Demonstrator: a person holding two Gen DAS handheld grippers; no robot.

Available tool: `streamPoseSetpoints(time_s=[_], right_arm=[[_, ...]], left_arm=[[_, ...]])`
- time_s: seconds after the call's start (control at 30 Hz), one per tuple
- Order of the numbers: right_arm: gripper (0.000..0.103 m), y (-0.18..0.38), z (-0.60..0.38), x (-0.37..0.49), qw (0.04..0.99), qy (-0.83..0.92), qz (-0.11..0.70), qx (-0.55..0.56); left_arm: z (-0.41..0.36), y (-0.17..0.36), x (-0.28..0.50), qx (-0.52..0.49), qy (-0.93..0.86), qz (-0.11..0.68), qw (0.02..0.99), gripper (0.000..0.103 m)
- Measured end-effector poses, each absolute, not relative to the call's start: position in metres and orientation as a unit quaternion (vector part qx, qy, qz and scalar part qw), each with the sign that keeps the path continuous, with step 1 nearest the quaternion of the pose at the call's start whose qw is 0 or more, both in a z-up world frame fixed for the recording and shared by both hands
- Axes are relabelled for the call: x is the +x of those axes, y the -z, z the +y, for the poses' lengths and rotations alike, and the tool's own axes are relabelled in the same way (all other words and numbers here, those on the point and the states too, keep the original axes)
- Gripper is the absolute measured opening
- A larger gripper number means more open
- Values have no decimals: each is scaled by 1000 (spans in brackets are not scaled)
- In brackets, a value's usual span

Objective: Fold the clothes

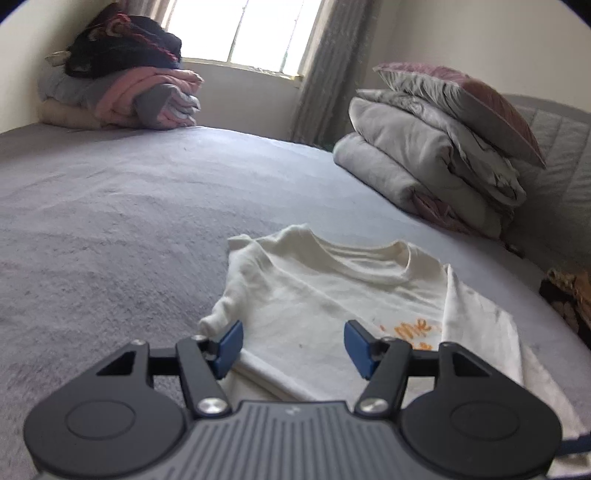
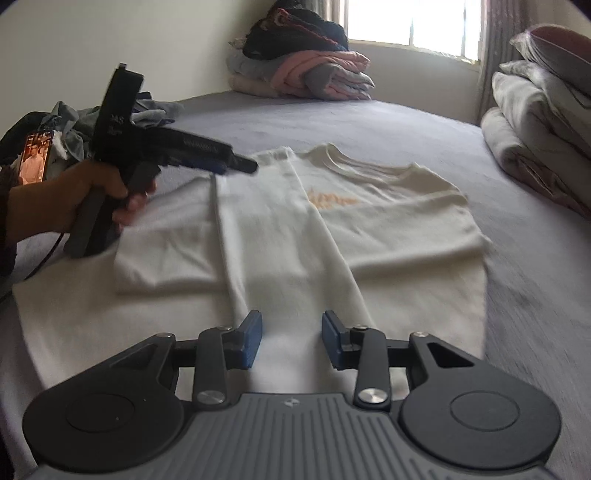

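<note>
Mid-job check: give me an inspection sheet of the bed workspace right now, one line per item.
Surface: grey bed cover, mostly bare around the work.
Job's things: cream T-shirt lying flat, one side already folded in over the orange print.
Clutter: heap of unfolded clothes and a lit phone at the bed's edge; stacked blankets by the window; folded duvet and pillow at the headboard.
Grippers: left gripper open over the shirt; right gripper open above the shirt's lower part; nothing between either pair of jaws.
Cables: a dark cable trailing below the hand.
Surroundings: window, curtain, plain walls.
</note>
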State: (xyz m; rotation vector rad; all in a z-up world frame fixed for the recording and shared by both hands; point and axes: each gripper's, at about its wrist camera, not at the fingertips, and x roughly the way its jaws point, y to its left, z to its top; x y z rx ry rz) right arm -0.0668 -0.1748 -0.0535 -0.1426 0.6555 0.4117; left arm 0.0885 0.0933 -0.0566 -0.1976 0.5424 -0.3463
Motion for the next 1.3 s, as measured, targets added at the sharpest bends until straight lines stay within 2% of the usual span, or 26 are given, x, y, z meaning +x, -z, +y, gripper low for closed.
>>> streamPoseSetpoints(time_s=[0.17,0.27,0.33,0.5,0.77,1.3], right_arm=[[38,40,-184,-84,927,-194,312,-77],[38,33,-189,-86,940,-186,280,-63],[38,31,-190,-81,944,-180,270,-57],[38,37,-183,-68,946,-183,261,-66],[38,60,-174,-53,938,-183,286,-69],[39,69,-222,-101,943,-189,275,4]], left_arm=[[82,44,63,-100,200,269,937,60],[72,36,36,-74,234,266,932,44],[68,34,19,-51,251,266,929,29],[64,33,-13,-3,295,271,916,17],[51,58,-32,80,332,306,889,18],[94,66,-59,18,346,291,892,18]])
